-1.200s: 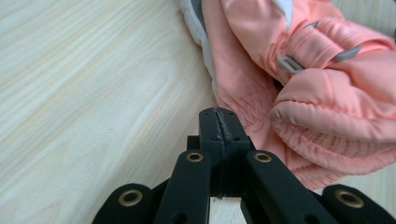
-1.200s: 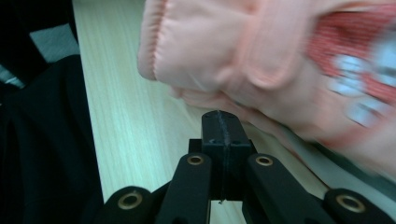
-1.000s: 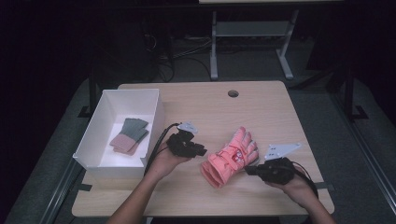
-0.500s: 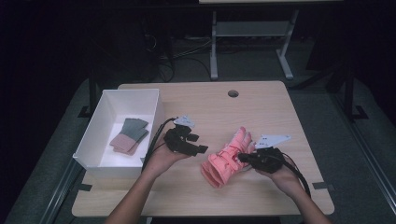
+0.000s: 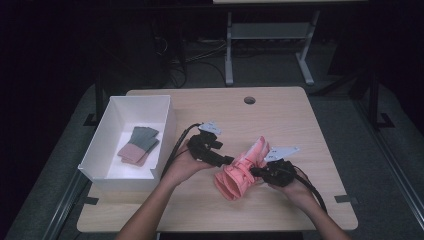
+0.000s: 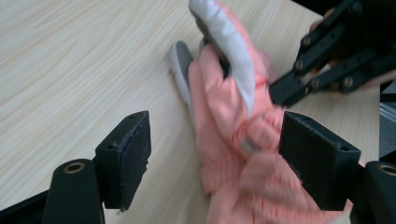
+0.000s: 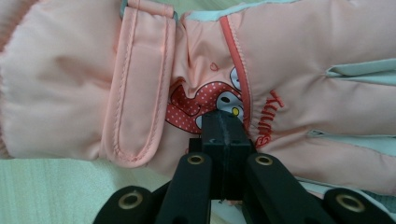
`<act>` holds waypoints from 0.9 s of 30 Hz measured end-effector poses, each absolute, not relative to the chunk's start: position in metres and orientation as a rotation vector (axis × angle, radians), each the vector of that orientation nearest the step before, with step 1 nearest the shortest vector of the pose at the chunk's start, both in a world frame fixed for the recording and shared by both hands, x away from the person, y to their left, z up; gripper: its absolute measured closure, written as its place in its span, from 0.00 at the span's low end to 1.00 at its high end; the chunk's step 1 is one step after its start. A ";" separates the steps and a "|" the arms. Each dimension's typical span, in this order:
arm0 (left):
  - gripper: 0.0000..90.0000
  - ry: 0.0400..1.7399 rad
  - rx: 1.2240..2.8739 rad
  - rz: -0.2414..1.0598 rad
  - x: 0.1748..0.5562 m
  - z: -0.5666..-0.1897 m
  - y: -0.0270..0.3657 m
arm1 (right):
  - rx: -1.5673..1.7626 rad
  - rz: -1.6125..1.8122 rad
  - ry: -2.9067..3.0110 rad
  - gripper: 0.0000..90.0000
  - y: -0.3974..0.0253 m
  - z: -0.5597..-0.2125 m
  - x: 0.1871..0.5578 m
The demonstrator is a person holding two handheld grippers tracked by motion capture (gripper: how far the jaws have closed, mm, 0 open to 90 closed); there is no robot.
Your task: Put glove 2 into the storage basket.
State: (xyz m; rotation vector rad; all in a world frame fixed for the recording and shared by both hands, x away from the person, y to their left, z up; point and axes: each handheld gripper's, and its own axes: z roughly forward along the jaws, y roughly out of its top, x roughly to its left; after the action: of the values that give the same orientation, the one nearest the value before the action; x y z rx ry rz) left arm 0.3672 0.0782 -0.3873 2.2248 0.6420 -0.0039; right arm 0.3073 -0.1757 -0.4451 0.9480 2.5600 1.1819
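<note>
A pink padded glove point(image 5: 239, 172) with grey-white fingertips lies mid-table, tipped up on its edge. In the right gripper view its back point(image 7: 140, 84) shows a strap and a cartoon print. My right gripper point(image 7: 226, 135) is shut, pinching the fabric beside the print, and it meets the glove's right side point(image 5: 256, 171) in the high view. My left gripper point(image 6: 219, 158) is open, its pads either side of the glove's cuff point(image 6: 233, 154). From above, the left gripper point(image 5: 227, 161) reaches the glove from the left. The right gripper's black links point(image 6: 327, 60) show behind the glove.
A white box point(image 5: 100, 150) stands at the table's left, holding folded pink and grey-green cloths point(image 5: 138, 145). A cable hole point(image 5: 249, 100) sits near the far edge. Bare wood lies at the far side and the right. Cables trail from both grippers.
The glove lay flat a second ago; now it is bunched and tipped up on its edge. My right gripper moved left onto it. My left gripper shifted right to the cuff.
</note>
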 end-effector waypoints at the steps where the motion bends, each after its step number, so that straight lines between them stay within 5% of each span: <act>1: 0.27 0.642 2.225 -0.004 0.367 -0.387 0.078 | 0.948 1.182 2.560 1.00 -0.176 -0.445 0.307; 11: 0.25 0.615 2.296 -0.095 0.384 -0.413 0.038 | 0.949 1.151 2.567 1.00 -0.172 -0.449 0.307; 27: 0.22 0.655 2.304 -0.201 0.395 -0.438 0.037 | 0.947 1.149 2.546 1.00 -0.186 -0.441 0.296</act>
State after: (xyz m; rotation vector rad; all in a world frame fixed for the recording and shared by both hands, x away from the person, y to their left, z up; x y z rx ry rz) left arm 0.3955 0.0373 -0.4382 2.3037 0.6547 -0.2007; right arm 0.2964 -0.1860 -0.4408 0.9468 2.5463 1.1488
